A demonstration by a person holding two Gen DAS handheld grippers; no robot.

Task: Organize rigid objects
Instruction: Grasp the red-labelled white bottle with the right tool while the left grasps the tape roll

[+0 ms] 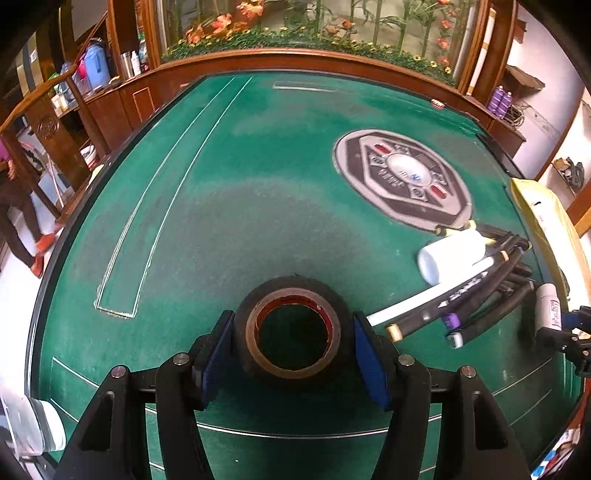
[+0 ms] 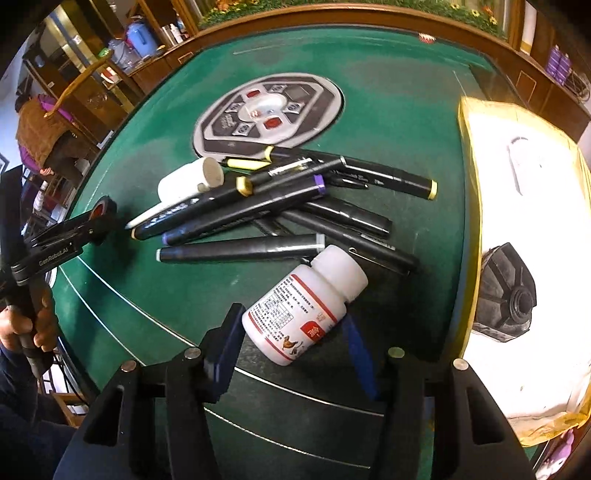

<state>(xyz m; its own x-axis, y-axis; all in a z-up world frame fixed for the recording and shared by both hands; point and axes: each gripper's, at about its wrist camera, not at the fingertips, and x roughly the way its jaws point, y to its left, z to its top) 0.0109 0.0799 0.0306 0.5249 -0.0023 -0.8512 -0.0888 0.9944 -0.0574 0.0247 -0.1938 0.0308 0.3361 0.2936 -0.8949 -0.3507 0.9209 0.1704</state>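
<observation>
Green felt table [image 1: 258, 192] fills my view. Wooden cabinet [image 1: 122, 99] behind it, glass panel with fake flowers [image 1: 314, 22], white wall [image 1: 546, 48] right.

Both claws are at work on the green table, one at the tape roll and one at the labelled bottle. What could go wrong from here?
1. The labelled white bottle lies tilted between the right claw pads; being round, it might roll or twist out as they press.
2. Its cap sits close to the marker pile, so lifting may nudge pens.
3. The left claw grips the black tape roll by its curved sides, which could slip.
</observation>
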